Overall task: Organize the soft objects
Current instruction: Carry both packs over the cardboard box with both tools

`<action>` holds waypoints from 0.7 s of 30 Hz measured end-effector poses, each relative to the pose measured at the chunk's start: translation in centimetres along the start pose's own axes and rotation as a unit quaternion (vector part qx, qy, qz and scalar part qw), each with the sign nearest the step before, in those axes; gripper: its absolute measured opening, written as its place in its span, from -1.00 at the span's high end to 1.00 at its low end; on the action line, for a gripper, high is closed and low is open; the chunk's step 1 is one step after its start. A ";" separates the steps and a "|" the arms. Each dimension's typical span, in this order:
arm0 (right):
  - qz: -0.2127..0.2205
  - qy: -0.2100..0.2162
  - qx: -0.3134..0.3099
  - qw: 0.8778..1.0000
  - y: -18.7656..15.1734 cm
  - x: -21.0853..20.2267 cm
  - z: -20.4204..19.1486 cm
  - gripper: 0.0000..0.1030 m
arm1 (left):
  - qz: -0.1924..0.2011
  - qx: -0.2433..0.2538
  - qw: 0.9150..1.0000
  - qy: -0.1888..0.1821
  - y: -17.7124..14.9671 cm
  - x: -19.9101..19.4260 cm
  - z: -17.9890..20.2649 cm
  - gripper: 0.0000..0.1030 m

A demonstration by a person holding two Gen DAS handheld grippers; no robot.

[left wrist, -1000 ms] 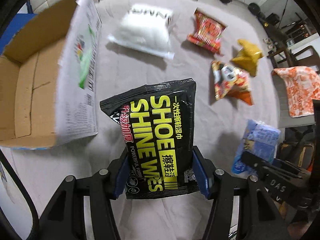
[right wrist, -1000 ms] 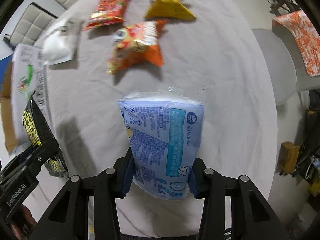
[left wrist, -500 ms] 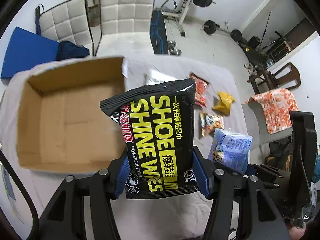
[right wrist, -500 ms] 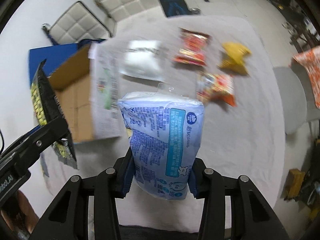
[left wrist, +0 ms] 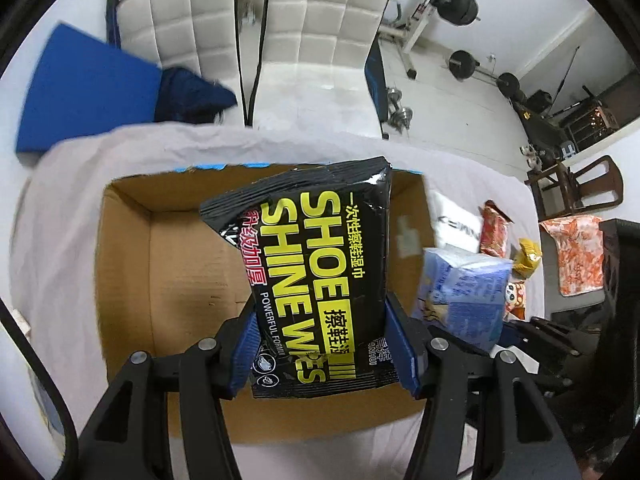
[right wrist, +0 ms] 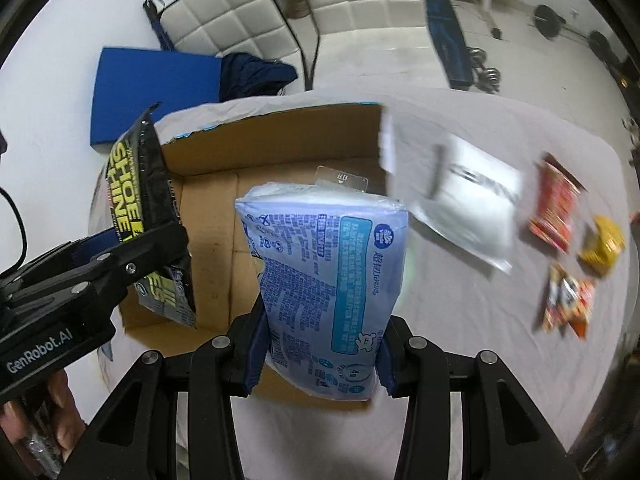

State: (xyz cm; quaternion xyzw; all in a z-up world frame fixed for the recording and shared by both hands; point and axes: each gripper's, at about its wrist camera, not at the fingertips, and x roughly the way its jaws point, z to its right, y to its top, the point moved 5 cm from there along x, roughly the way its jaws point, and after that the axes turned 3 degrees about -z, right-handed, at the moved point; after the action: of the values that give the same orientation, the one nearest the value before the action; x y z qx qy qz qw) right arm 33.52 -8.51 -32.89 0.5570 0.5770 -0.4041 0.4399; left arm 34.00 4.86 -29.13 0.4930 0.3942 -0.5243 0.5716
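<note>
Both grippers hang above an open cardboard box (left wrist: 132, 264) that sits on a table draped in a pale grey cloth (left wrist: 60, 216). In the left wrist view the left gripper (left wrist: 324, 344) has its blue-padded fingers (left wrist: 244, 344) closed against the sides of a black pack of shoe shine wipes (left wrist: 316, 272), which stands up from the jaws with its yellow lettering facing the camera and the box floor showing behind it. In the right wrist view the right gripper (right wrist: 320, 354) is clamped the same way on a pale blue pack of wipes (right wrist: 328, 280), held upright over the near right part of the box, with a clear hang tab at its top edge. Each pack also shows in the other camera: the blue pack to the right of the black one, the black pack at the left over the box's left wall. Out on the cloth to the right of the box lie a white bag (right wrist: 468, 208), a red snack packet (right wrist: 554, 210), a yellow packet (right wrist: 602, 246) and an orange snack packet (right wrist: 566, 300), all blurred. Beyond the table stand two white quilted chairs (left wrist: 324, 32), with a blue mat (left wrist: 84, 92) and a dark blue cloth (left wrist: 192, 96) beside them.
</note>
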 end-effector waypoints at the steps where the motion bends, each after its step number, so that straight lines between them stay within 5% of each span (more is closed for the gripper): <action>1: -0.007 0.001 -0.001 1.000 0.8 1.0 -0.6 0.08 | -0.012 -0.001 1.000 -0.009 0.5 0.9 -0.6 -0.07; 7: -0.030 -0.024 -0.021 0.999 3.9 5.6 -2.5 0.08 | -0.075 -0.021 0.995 -0.058 2.5 5.8 -4.0 -0.07; 21: -0.060 -0.064 -0.020 0.996 6.3 11.7 -1.6 -0.06 | -0.150 0.001 0.986 -0.078 3.2 12.8 -4.2 -0.09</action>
State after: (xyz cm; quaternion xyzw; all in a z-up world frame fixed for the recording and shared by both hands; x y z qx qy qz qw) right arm 39.81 -3.33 -43.49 0.4852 0.5879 -0.4529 0.4625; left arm 39.23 6.11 -41.88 0.3866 0.4175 -0.6414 0.5146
